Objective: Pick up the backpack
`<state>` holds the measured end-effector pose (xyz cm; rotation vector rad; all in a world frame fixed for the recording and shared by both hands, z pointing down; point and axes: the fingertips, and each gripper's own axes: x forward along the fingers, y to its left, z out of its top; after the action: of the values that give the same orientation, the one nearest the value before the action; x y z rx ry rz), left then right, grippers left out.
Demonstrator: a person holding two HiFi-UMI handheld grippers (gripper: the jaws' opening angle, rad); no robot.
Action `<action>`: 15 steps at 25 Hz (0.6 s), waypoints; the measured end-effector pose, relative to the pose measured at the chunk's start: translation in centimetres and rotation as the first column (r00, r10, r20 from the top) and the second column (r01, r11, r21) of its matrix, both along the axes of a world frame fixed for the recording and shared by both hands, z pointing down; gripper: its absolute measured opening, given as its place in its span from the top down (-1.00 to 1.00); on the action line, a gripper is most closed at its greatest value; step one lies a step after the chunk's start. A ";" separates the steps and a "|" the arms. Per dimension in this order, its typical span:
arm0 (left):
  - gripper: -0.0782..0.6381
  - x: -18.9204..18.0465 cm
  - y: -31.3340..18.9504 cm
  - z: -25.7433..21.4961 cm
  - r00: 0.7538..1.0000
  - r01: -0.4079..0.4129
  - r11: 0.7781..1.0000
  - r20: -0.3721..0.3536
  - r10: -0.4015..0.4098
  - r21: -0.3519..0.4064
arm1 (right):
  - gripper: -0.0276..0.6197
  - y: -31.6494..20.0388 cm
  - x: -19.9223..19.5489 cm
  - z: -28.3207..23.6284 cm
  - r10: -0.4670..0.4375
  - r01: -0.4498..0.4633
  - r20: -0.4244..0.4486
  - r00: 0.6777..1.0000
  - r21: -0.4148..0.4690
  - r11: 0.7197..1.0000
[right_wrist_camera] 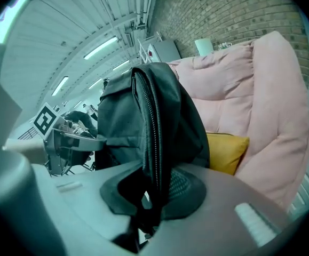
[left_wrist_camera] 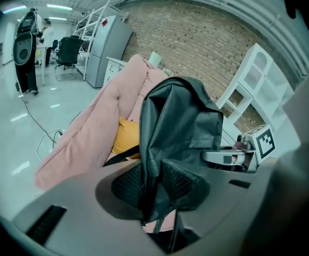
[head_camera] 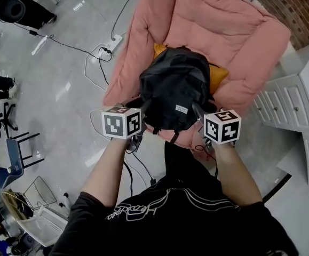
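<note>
A black backpack stands on a pink padded armchair, in front of a yellow cushion. My left gripper grips the backpack's near left edge, its jaws shut on the black fabric. My right gripper holds the near right edge, its jaws shut on the zippered side. Each gripper shows across the bag in the other's view: the right gripper in the left gripper view, the left gripper in the right gripper view. The backpack's underside is hidden.
A white power strip and cables lie on the grey floor left of the chair. White cabinets stand to the right, with a brick wall behind. A blue chair and wire basket are at lower left.
</note>
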<state>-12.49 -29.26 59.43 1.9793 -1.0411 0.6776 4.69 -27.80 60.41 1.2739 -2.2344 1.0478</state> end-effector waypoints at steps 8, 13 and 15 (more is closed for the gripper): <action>0.49 -0.1 2.4 -5.4 0.998 0.059 0.998 -0.040 -0.058 0.031 | 0.76 1.3 0.0 -5.5 -0.077 0.076 0.016 0.997 0.083 0.994; 0.50 -0.3 4.8 -10.0 0.997 0.058 0.994 -0.047 -0.054 0.089 | 0.76 3.2 -0.1 -10.4 -0.131 0.126 0.020 0.991 0.160 0.979; 0.50 -0.4 5.9 -11.5 0.998 0.056 0.992 -0.045 -0.051 0.114 | 0.76 4.1 -0.3 -12.1 -0.144 0.138 0.020 0.989 0.184 0.973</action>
<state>-12.89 -23.39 47.90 2.0477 -1.1257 0.5558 4.42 -23.65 48.32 1.1550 -2.4526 0.8347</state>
